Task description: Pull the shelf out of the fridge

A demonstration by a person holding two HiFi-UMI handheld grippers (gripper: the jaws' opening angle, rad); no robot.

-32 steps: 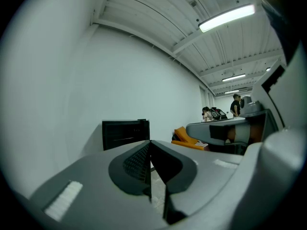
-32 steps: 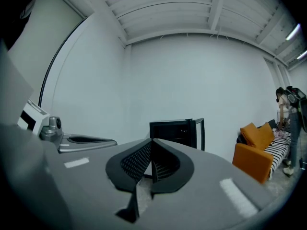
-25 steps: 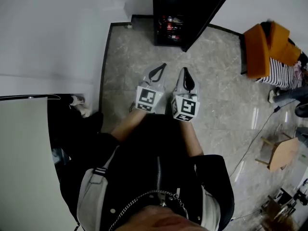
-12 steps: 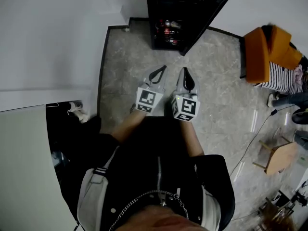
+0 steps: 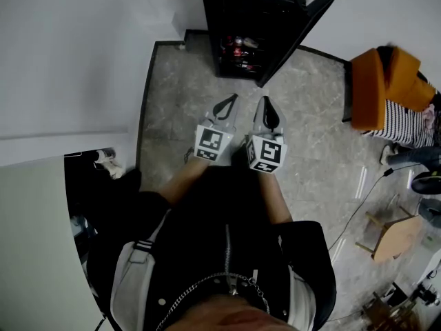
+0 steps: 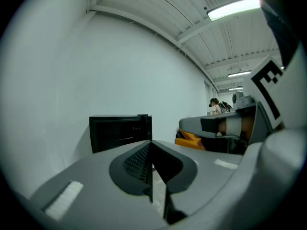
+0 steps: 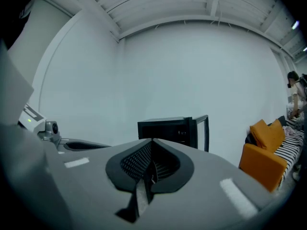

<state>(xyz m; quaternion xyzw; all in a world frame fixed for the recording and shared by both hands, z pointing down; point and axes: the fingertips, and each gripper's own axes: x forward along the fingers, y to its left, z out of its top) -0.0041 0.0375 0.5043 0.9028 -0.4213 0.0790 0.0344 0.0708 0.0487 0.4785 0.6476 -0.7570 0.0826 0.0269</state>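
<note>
A small black fridge (image 5: 251, 26) stands on the floor against the white wall, its door (image 5: 303, 26) swung open to the right. Red and pale items show on its shelves (image 5: 240, 50). Both grippers are held side by side in front of the person, well short of the fridge. The left gripper (image 5: 229, 101) is shut with nothing in it, and the right gripper (image 5: 267, 102) is also shut and empty. The fridge (image 6: 120, 131) shows ahead in the left gripper view, and the fridge (image 7: 172, 128) with its open door in the right gripper view.
An orange sofa (image 5: 386, 74) with a striped cushion (image 5: 403, 112) stands at the right. A cable (image 5: 358, 205) runs across the marble floor toward a small wooden stool (image 5: 393, 236). A white counter (image 5: 34, 240) is at the left. A person (image 7: 295, 92) stands far right.
The person has walked toward the fridge: it sits lower and larger in the head view. Both grippers keep their pose in front of the body, still shut.
</note>
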